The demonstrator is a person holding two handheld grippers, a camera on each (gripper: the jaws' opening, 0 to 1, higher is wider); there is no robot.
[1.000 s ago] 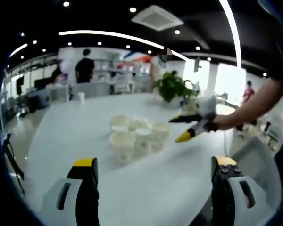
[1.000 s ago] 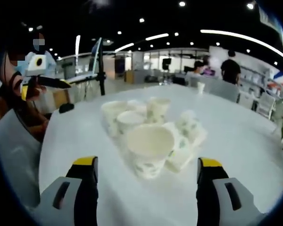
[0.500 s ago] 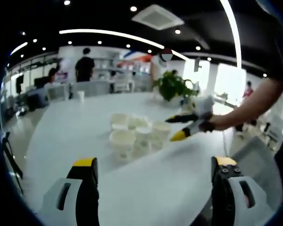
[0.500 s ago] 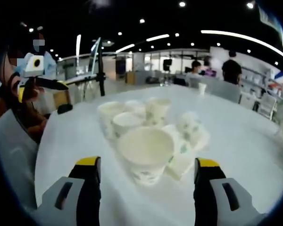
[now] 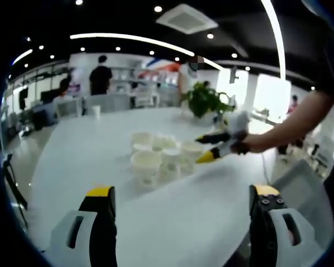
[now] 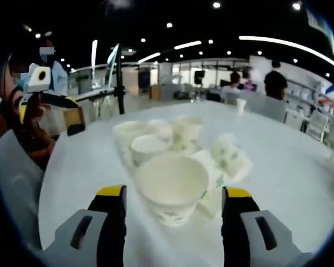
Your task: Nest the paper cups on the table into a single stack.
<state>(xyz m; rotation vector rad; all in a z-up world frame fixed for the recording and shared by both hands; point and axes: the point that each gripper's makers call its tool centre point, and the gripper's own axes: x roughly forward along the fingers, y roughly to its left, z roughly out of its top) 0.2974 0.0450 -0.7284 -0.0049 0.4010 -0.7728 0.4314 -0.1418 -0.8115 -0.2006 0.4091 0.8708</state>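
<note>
While both hands hover over the white table, here is how I stand.

Right gripper: my jaws are spread wide, one on each side of the nearest paper cup; whether the tips touch its wall I cannot tell, and nothing is pinched.

Right gripper seen from the left gripper view: its yellow-tipped jaws are parted, reaching into the right side of the cup cluster.

Left gripper: my jaws are wide apart and hold nothing, over bare table, near of the cups and well apart from them.

Left gripper seen from the right gripper view: far left, beyond the table edge; only one dark jaw reads clearly, so its opening there is unclear.

Paper cups: a loose group in the middle of the table, most upright with open mouths up; one printed cup lies tilted on its side at the right of the group.

Hard to make out: the far cups blur into each other, so I cannot count them or tell whether any are nested.

Cut off: my forearm leaves the view at the right.
</note>
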